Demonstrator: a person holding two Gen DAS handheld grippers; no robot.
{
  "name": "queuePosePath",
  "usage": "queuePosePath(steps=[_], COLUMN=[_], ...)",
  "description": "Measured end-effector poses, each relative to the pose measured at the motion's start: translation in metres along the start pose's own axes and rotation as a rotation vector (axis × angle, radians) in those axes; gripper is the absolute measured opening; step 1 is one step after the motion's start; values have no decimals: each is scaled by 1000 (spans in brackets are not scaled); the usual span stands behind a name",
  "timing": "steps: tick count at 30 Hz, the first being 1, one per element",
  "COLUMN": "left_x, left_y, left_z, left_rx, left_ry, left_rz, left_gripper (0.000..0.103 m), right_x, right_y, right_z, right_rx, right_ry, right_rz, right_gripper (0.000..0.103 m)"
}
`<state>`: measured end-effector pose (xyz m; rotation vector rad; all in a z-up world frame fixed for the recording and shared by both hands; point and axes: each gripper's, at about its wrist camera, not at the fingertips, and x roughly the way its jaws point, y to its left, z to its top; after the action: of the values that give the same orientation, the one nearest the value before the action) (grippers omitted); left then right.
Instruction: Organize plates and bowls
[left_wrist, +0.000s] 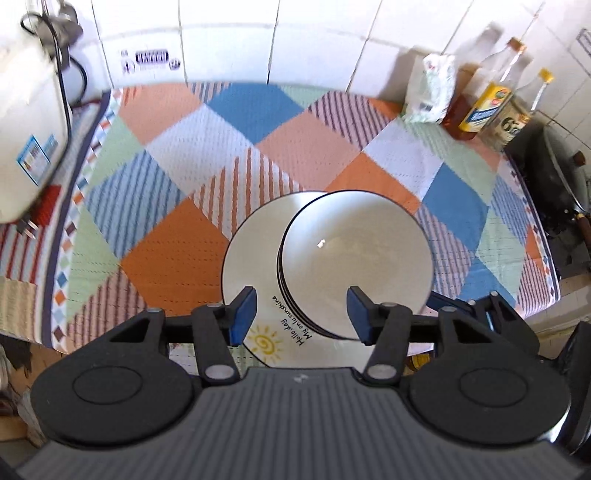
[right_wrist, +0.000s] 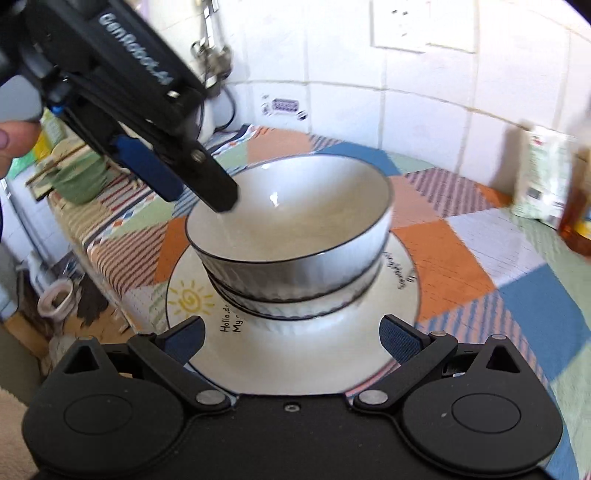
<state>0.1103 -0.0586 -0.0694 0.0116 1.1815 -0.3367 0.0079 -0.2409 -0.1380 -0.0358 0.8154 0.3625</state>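
Note:
A stack of white bowls (left_wrist: 354, 258) with dark rims stands on a white plate (left_wrist: 251, 240) that bears a yellow sun and black writing. My left gripper (left_wrist: 301, 314) hovers above the stack's near side, open, its blue pads clear of the bowls. In the right wrist view the same bowls (right_wrist: 291, 218) sit on the plate (right_wrist: 295, 354), and the left gripper (right_wrist: 199, 197) hangs just over the top bowl's left rim, gripping nothing. My right gripper (right_wrist: 293, 336) is open low over the plate's near edge, with nothing between its fingers.
A patchwork cloth (left_wrist: 166, 166) covers the counter. A white rice cooker (left_wrist: 26, 129) stands at the left; a white bag (left_wrist: 432, 88), bottles (left_wrist: 484, 107) and a dark pan (left_wrist: 554, 177) at the right. Green bowls with chopsticks (right_wrist: 77, 177) sit beyond the cloth's left end. Tiled wall behind.

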Motion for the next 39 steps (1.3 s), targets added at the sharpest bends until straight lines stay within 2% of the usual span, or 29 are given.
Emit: queuePosePath(steps=[5, 11, 13, 16, 21, 24, 29, 34, 38, 39], left_x=[-31, -61, -71, -85, -98, -106, -123, -132, -134, -135], left_y=[-6, -13, -17, -21, -30, -36, -40, -39, -39, -39], left_z=[-17, -37, -44, -54, -66, -73, -85, -94, -100, -101], left_rx=[51, 89, 97, 99, 91, 87, 81, 100, 82, 76], left_ry=[-48, -86, -106, -128, -115, -118, -132, -114, -126, -133], left_rz=[3, -7, -3, -12, 2, -15, -14, 26, 40, 32], left_gripper=[58, 59, 60, 63, 63, 63, 63, 73, 96, 97], right_x=[-34, -82, -94, -103, -132, -152, -188, -210, -217, -218], right_y=[1, 6, 11, 9, 5, 14, 28, 34, 38, 39], right_z=[-3, -3, -1, 6, 5, 7, 10, 7, 3, 3], right_rx=[97, 166, 183, 220, 278, 247, 212, 267, 310, 316], right_ry=[-29, -113, -124, -87, -98, -100, -135, -151, -155, -153], right_rz=[-31, -71, -112, -238, -319, -400, -436, -437, -440, -443], right_gripper=[102, 102, 102, 102, 102, 102, 102, 103, 103, 103])
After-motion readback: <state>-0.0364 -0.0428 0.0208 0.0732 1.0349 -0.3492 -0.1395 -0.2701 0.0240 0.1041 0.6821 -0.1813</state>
